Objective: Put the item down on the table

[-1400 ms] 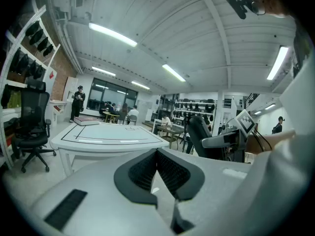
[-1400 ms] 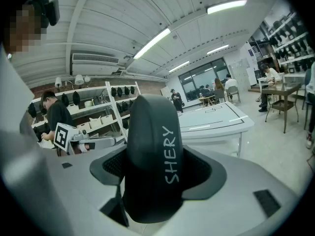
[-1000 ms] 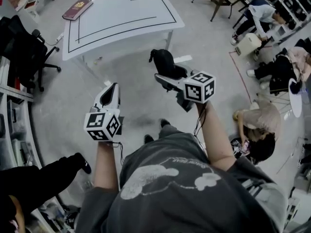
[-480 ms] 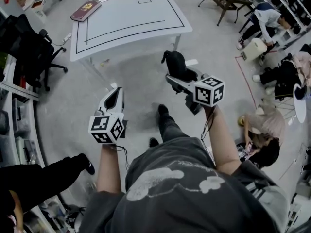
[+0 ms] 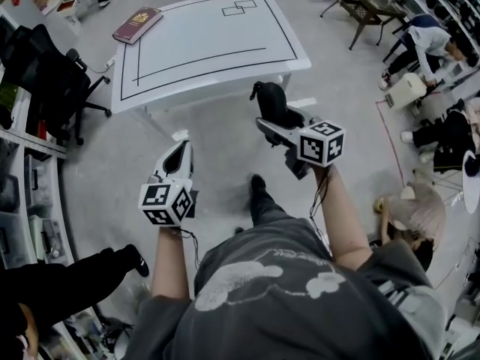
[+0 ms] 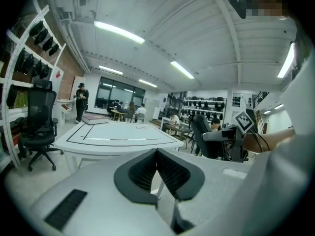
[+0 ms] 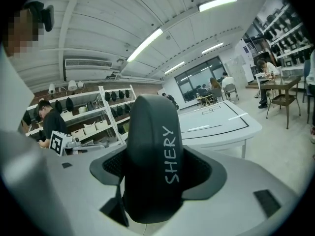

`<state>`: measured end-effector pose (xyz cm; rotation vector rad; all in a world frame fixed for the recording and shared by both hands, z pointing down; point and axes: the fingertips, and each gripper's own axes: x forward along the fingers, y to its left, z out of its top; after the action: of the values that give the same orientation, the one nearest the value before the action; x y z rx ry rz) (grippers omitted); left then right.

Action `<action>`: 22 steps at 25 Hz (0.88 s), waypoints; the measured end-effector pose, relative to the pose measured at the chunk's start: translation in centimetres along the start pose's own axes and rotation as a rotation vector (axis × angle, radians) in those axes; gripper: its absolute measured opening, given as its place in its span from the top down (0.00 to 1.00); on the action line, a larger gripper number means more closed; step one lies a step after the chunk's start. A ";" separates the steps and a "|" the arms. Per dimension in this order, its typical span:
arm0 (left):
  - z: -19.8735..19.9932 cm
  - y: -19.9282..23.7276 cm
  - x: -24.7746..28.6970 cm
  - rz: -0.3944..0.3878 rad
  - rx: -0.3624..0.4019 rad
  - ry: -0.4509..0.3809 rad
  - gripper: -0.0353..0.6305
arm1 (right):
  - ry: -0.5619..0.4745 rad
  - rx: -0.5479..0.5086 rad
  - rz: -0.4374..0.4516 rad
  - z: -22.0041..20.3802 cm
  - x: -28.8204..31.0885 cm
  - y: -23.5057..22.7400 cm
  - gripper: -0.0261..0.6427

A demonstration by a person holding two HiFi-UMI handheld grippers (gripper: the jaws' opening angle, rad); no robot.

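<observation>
My right gripper (image 5: 276, 120) is shut on a black rounded padded item (image 5: 270, 102), printed "SHERY" (image 7: 152, 156) in the right gripper view; it fills the gap between both pads. I hold it in the air over the floor, just short of the white table (image 5: 202, 47) with black outline marks. My left gripper (image 5: 178, 154) is lower left of it, also over the floor, with its pads (image 6: 162, 168) closed together on nothing. The table (image 6: 118, 132) lies ahead in both gripper views.
A dark red book (image 5: 137, 24) lies on the table's far left corner. A black office chair (image 5: 56, 88) and shelving stand at the left. People sit on the floor at the right (image 5: 424, 208). Someone's dark-clad leg (image 5: 75, 276) reaches in at lower left.
The table has come nearer and lower in the head view as the person steps toward it. Both grippers have travelled forward with it; the black item stays gripped.
</observation>
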<state>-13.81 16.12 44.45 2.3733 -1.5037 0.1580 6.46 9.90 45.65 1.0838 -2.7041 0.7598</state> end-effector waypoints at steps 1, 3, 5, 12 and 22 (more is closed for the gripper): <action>0.3 0.4 1.2 0.008 -0.004 0.003 0.94 | 0.007 0.004 0.003 0.4 0.7 -1.0 0.47; 0.9 0.9 3.7 0.019 -0.010 0.013 0.94 | 0.016 0.011 0.012 1.4 2.1 -3.1 0.47; 1.5 1.4 6.2 0.026 -0.006 0.022 0.94 | 0.022 0.017 0.023 2.4 3.6 -5.2 0.47; 3.8 2.6 13.2 0.060 -0.018 0.029 0.94 | 0.065 0.026 0.065 5.7 7.9 -11.1 0.47; 6.8 4.7 18.5 0.142 -0.008 -0.002 0.94 | 0.105 -0.026 0.146 9.6 12.5 -15.3 0.47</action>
<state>-10.45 -3.88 43.97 2.2610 -1.6711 0.1823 8.23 -11.98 47.26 0.8238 -2.7181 0.7773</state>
